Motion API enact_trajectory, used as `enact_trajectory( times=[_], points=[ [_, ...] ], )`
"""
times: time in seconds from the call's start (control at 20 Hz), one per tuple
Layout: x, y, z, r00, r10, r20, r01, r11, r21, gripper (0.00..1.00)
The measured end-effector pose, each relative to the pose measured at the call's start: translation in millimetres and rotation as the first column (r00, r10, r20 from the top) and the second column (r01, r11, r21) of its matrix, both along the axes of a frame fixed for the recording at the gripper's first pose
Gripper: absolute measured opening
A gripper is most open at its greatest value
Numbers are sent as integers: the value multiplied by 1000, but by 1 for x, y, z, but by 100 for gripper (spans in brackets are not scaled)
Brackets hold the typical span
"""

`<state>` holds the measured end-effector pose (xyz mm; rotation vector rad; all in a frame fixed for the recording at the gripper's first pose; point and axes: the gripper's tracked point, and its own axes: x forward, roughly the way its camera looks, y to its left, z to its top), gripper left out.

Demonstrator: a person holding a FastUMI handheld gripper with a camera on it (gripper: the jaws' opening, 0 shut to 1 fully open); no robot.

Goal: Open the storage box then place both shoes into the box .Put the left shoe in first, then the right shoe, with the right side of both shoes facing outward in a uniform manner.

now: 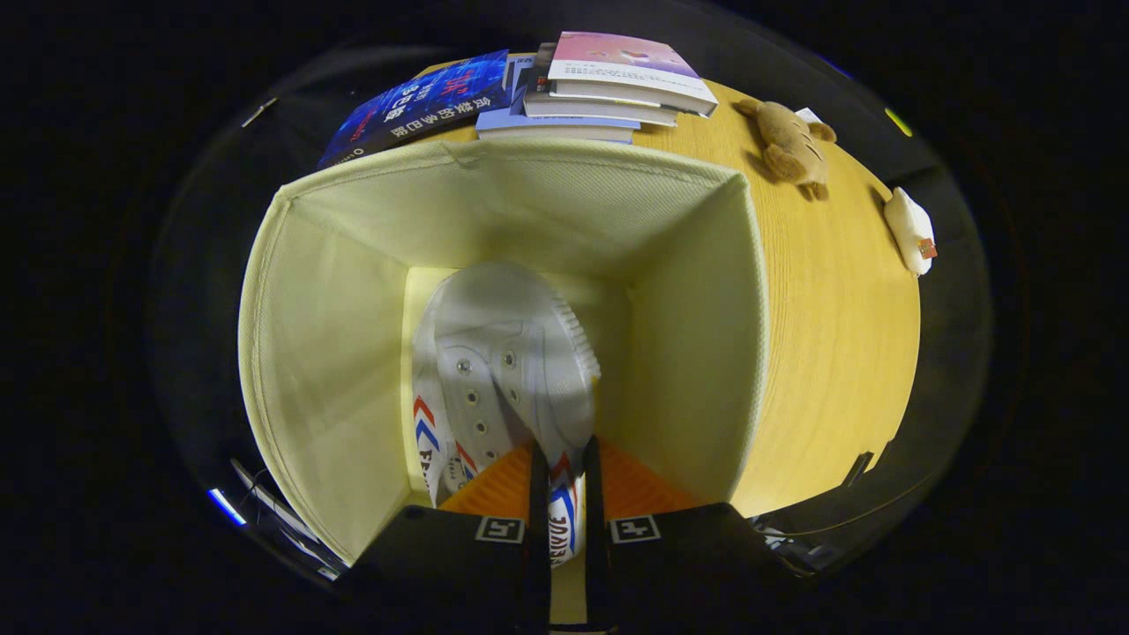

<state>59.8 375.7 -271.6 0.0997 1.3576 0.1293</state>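
I look down into an open cream fabric storage box (335,353) standing on a wooden table (838,335). A white canvas shoe (520,353) with lace eyelets lies inside, toe pointing away from me. My gripper (564,459) is down in the box, its fingers close together and pressing on the side wall of this shoe near its heel, where red and blue stripes show. Against the box's left wall, partly hidden under the held shoe, sits a second white shoe (429,441) with the same stripes.
Beyond the box lie a stack of books (609,88) and a dark blue book (414,106). A brown plush toy (789,141) and a small white object (911,231) rest on the table to the right, near its edge.
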Motion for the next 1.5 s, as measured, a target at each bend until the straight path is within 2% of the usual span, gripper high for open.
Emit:
enact_trajectory(
  times=[0.1,0.15,0.2,0.3,0.4,0.45,0.6,0.75,0.9,1.2,1.5],
  points=[
    [1,-1,2,1000,10,24,-10,1000,3,31],
    [3,-5,1,999,9,38,-8,1000,-7,31],
    [3,1,7,999,-7,41,5,999,48,32],
    [2,18,19,999,-18,46,12,990,139,49],
    [-4,23,31,997,-8,72,-4,986,169,84],
    [-5,22,35,996,-5,87,-11,984,176,93],
    [-13,16,54,990,-4,138,-27,975,220,97],
    [-19,1,77,981,-8,194,-46,961,274,97],
    [-24,-21,101,956,-8,293,-94,938,333,99],
    [-39,-104,134,853,-30,521,-160,935,317,99],
    [-59,-187,154,746,-89,660,-147,945,293,99]
  ],
)
